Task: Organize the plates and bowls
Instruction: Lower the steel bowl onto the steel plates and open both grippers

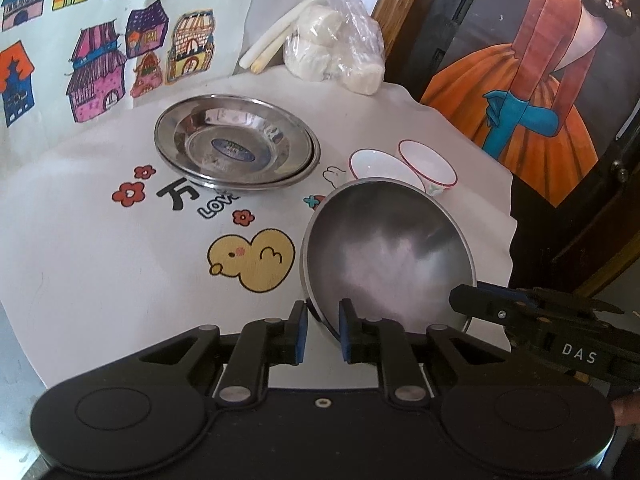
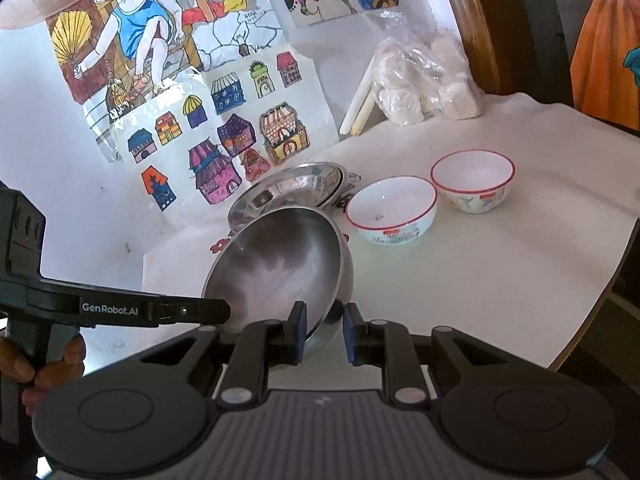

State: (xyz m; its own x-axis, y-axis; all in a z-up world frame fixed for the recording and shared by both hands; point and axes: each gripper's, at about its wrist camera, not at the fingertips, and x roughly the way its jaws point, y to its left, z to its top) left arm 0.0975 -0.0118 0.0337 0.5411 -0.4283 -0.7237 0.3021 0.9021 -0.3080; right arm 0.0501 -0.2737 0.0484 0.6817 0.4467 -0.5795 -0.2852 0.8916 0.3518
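Observation:
A steel bowl point(image 1: 388, 248) is held tilted above the white table, its hollow facing me; it also shows in the right wrist view point(image 2: 280, 264). My left gripper point(image 1: 323, 332) is shut on its near rim. My right gripper point(image 2: 325, 332) is shut on the opposite rim and shows as a black tool at the bowl's right edge in the left wrist view point(image 1: 472, 300). Stacked steel plates point(image 1: 236, 142) lie further back on the table. Two white bowls with red rims point(image 2: 392, 210) point(image 2: 474, 180) stand to the right.
A plastic bag of white buns point(image 1: 336, 52) and white sticks point(image 1: 280, 32) lie at the back by the wall. Children's drawings hang on the wall point(image 2: 224, 120). The table edge point(image 2: 600, 280) runs along the right; a painted panel point(image 1: 532, 80) stands beyond it.

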